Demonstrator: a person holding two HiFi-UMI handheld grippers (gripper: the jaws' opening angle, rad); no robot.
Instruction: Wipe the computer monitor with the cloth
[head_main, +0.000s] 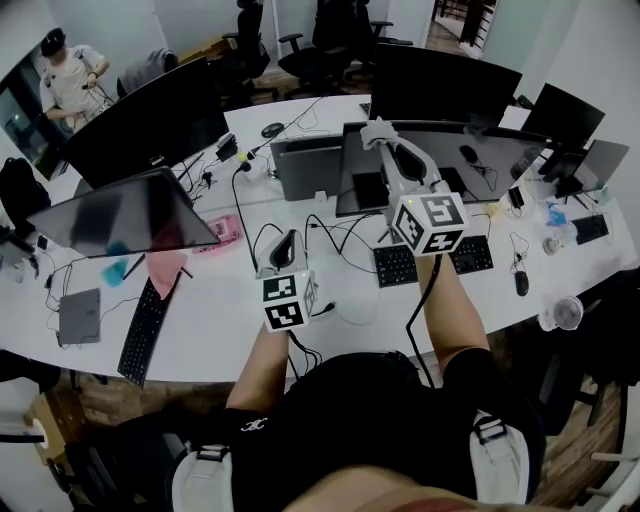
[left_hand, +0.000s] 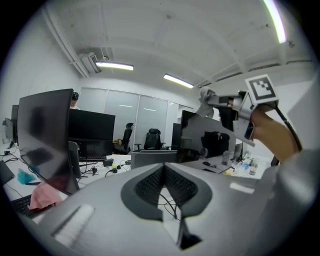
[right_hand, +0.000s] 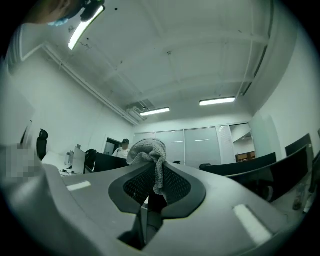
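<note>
Right gripper (right_hand: 151, 165) clamped on one grey cloth (right_hand: 146, 149); I hold it raised at the monitor's (head_main: 480, 165) top-left corner, forearm stretched forward. Contact unclear. Left gripper (left_hand: 162, 167): jaws together, nothing between them, low and left of the monitor over bare desk (head_main: 220, 320). One pink cloth (head_main: 165, 266) lies further left.

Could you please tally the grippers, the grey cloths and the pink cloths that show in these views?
Grippers: 2 (left gripper, right gripper)
Grey cloth: 1, held in the right gripper's jaws
Pink cloth: 1, on the desk
Total: 4
</note>
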